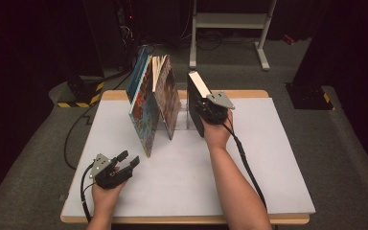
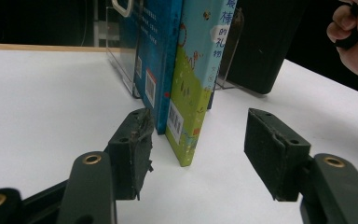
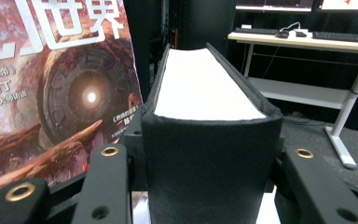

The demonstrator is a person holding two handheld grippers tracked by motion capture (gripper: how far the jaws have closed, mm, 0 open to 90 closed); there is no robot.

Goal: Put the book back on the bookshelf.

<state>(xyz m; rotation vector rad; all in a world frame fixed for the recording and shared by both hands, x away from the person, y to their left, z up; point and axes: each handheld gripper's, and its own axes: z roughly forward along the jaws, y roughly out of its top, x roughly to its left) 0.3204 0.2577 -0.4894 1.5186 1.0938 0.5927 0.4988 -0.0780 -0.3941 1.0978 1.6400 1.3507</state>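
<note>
A thick black book (image 1: 197,84) with white page edges stands upright on the white table (image 1: 278,158), right of a row of leaning picture books (image 1: 148,110). My right gripper (image 1: 200,111) is shut on it. In the right gripper view the jaws press both sides of the black book's spine (image 3: 209,177), around my right gripper (image 3: 207,140). A red-brown cover (image 3: 70,93) stands just to its left. My left gripper (image 1: 129,158) rests low at the table's front left, open and holding nothing. From my left gripper (image 2: 200,135), a green book (image 2: 191,93) and a blue book (image 2: 161,56) stand just ahead.
A clear acrylic book stand (image 2: 121,70) holds the row of books. A hand (image 2: 356,42) is behind the black book (image 2: 261,46). Beyond the table are a grey metal frame (image 1: 230,21) and a yellow-and-black striped base (image 1: 79,93). A desk with keyboards (image 3: 307,39) stands far off.
</note>
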